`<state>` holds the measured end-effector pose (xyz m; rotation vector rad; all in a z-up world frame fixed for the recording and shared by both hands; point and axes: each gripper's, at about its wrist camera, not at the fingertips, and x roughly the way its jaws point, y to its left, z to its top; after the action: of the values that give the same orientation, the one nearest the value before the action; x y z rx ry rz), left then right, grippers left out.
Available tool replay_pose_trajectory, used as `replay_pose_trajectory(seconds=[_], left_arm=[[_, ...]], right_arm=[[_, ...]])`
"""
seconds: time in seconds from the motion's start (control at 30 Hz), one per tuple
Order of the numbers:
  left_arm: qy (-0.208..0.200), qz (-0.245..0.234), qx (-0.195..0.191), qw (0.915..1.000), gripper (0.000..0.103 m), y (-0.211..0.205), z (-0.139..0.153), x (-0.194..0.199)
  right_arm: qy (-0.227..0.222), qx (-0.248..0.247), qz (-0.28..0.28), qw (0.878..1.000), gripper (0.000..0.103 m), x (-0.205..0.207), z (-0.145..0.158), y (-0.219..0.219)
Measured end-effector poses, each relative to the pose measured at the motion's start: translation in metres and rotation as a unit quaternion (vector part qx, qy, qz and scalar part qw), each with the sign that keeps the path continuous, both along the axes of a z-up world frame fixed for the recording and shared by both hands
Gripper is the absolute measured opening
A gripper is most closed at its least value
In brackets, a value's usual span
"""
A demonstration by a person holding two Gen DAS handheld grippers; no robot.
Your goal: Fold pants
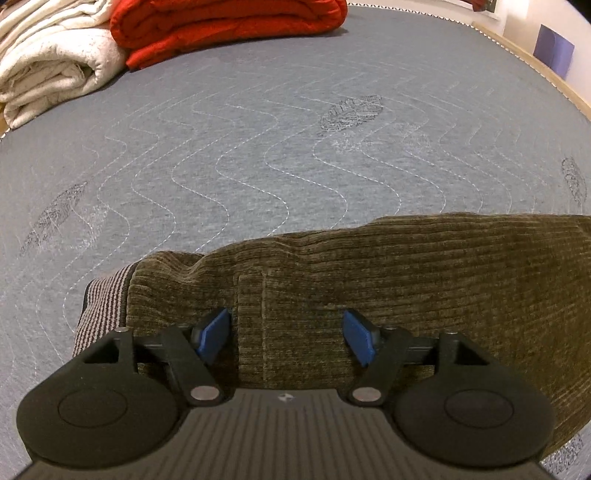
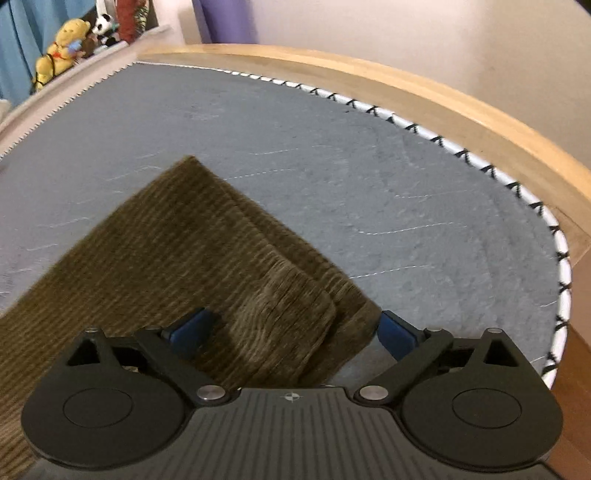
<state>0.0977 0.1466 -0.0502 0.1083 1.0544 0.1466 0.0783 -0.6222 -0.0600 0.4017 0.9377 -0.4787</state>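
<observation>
Olive corduroy pants [image 1: 388, 288] lie folded on the grey quilted bed cover [image 1: 258, 166]. A striped waistband lining [image 1: 99, 310] shows at their left end. My left gripper [image 1: 286, 334] is open, just above the waist end, its blue pads [image 1: 214, 332] apart over the fabric. In the right wrist view the leg end of the pants [image 2: 207, 251] lies folded with layered hems. My right gripper [image 2: 295, 332] is open, its fingers on either side of the hem corner.
A folded red blanket [image 1: 229, 26] and a cream blanket [image 1: 48, 62] lie at the far side of the bed. The wooden bed frame [image 2: 406, 92] runs along the right edge. Stuffed toys [image 2: 66, 40] sit beyond the bed's far corner.
</observation>
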Motion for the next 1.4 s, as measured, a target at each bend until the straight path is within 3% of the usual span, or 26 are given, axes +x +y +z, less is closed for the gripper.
replay_pose_trajectory(seconds=[0.03,0.13,0.2,0.27,0.43,0.63,0.77,0.87,0.93,1.03,1.1,1.13,1.2,1.23,1.3,1.37,1.4], left_arm=[[0.0,-0.001,0.002,1.0,0.074,-0.001,0.0,-0.001],[0.001,0.0,0.001,1.0,0.075,0.0,0.001,0.004],[0.001,0.0,0.0,1.0,0.075,0.001,0.001,0.005],[0.0,0.001,0.0,1.0,0.075,0.001,0.001,0.006],[-0.003,0.0,-0.001,1.0,0.075,-0.001,0.004,0.006],[-0.007,0.004,-0.001,1.0,0.075,0.002,0.006,0.004],[-0.012,0.01,-0.001,0.9999,0.075,0.003,0.009,0.003],[-0.018,0.013,-0.004,0.9997,0.075,0.001,0.014,0.003],[-0.022,0.015,-0.009,0.9996,0.075,-0.002,0.018,0.003],[-0.029,0.01,-0.02,0.9993,0.077,-0.009,0.025,0.001],[-0.035,0.004,-0.026,0.999,0.077,-0.015,0.03,-0.001],[-0.038,-0.001,-0.03,0.9988,0.077,-0.018,0.033,-0.002],[-0.044,-0.011,-0.039,0.9982,0.077,-0.025,0.038,-0.005],[-0.049,-0.019,-0.045,0.9976,0.077,-0.029,0.04,-0.007],[-0.058,-0.033,-0.065,0.9957,0.077,-0.039,0.043,-0.009],[-0.064,-0.05,-0.1,0.9917,0.072,-0.05,0.044,-0.009],[-0.065,-0.06,-0.121,0.9887,0.062,-0.056,0.043,-0.008]], right_arm=[[-0.002,0.001,0.004,1.0,0.094,0.0,0.0,0.001],[-0.002,-0.015,0.017,1.0,0.073,-0.001,0.002,0.007],[-0.014,0.006,0.032,0.999,0.035,-0.003,0.006,0.008],[-0.021,0.016,0.038,0.999,0.023,-0.002,0.011,0.012],[-0.045,0.021,0.041,0.998,0.02,-0.005,0.025,0.015],[-0.116,0.043,0.045,0.991,0.019,-0.01,0.053,0.021],[-0.162,0.0,0.118,0.98,0.019,-0.01,0.093,0.073],[-0.204,-0.019,0.23,0.951,0.018,-0.015,0.126,0.148],[-0.224,-0.036,0.324,0.919,0.019,-0.024,0.14,0.212],[-0.215,-0.011,0.475,0.853,0.027,-0.041,0.139,0.3],[-0.173,0.015,0.568,0.805,0.051,-0.053,0.128,0.348],[-0.149,0.024,0.615,0.774,0.055,-0.06,0.122,0.368],[-0.142,0.028,0.665,0.733,0.058,-0.076,0.119,0.389],[-0.141,0.03,0.675,0.723,0.059,-0.079,0.121,0.392],[-0.141,0.04,0.672,0.726,0.065,-0.074,0.124,0.386],[-0.138,0.048,0.646,0.749,0.069,-0.059,0.123,0.374],[-0.131,0.048,0.63,0.764,0.069,-0.053,0.12,0.365]])
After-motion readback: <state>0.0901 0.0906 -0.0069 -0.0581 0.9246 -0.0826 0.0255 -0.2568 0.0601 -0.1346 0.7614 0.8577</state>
